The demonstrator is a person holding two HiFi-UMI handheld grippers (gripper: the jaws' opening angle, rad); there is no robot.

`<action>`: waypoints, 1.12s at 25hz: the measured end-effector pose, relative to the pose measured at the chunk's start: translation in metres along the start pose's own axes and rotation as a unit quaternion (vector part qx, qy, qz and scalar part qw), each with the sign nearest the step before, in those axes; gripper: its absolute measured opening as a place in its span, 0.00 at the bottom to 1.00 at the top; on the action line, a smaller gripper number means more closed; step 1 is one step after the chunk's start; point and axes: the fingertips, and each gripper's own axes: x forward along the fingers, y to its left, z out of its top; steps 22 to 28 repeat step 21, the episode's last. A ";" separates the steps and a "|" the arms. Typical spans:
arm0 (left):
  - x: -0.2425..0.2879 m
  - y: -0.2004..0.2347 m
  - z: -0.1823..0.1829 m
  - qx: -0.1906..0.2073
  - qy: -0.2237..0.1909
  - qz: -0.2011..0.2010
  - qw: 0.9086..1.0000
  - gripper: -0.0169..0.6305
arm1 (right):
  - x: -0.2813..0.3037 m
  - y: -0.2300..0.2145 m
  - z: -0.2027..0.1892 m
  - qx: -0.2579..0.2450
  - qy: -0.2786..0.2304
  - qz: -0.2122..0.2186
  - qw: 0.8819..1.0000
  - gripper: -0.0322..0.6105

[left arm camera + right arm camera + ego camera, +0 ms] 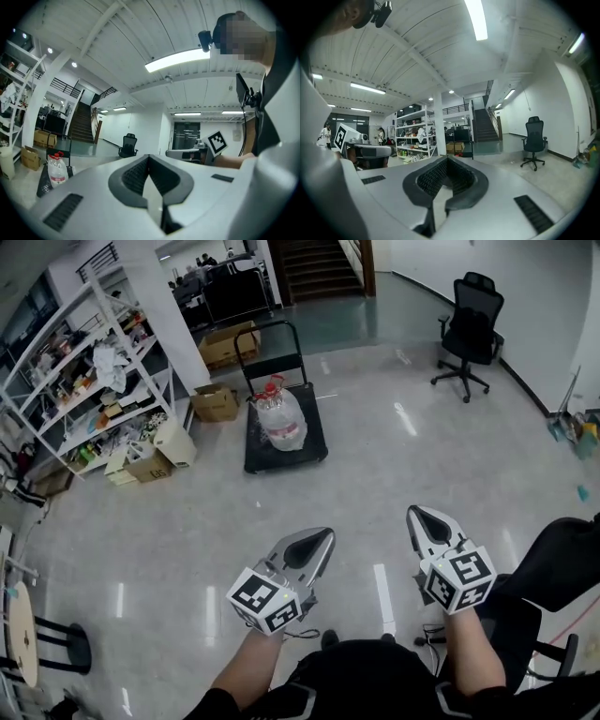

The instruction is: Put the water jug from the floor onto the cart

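Observation:
The clear water jug [280, 417] with a red cap stands upright on the black platform cart [312, 451], a few steps ahead of me on the grey floor. In the left gripper view, the water jug [57, 170] and cart [44, 185] appear small at the far left. My left gripper [324, 536] and right gripper [416, 515] are held side by side close to my body, far from the cart. Both point forward with jaws together and nothing between them. The left gripper [149, 157] and right gripper [447, 160] each show their ribbed pads meeting at the tip.
White shelving [90, 371] full of items lines the left, with cardboard boxes [216, 402] on the floor beside it. A black office chair [469, 332] stands at the back right and stairs [321, 268] behind the cart. Another dark chair [555, 570] is by my right side.

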 end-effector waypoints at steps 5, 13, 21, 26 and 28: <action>0.006 -0.014 0.002 0.002 -0.004 0.002 1.000 0.03 | -0.010 -0.006 0.006 -0.005 -0.012 0.008 1.000 0.05; 0.011 -0.028 0.005 0.005 -0.006 0.003 1.000 0.03 | -0.019 -0.012 0.008 -0.005 -0.016 0.015 1.000 0.05; 0.002 -0.030 0.003 0.006 -0.005 0.003 1.000 0.03 | -0.020 -0.003 0.003 -0.005 -0.011 0.016 1.000 0.05; 0.002 -0.030 0.003 0.006 -0.005 0.003 1.000 0.03 | -0.020 -0.003 0.003 -0.005 -0.011 0.016 1.000 0.05; 0.002 -0.030 0.003 0.006 -0.005 0.003 1.000 0.03 | -0.020 -0.003 0.003 -0.005 -0.011 0.016 1.000 0.05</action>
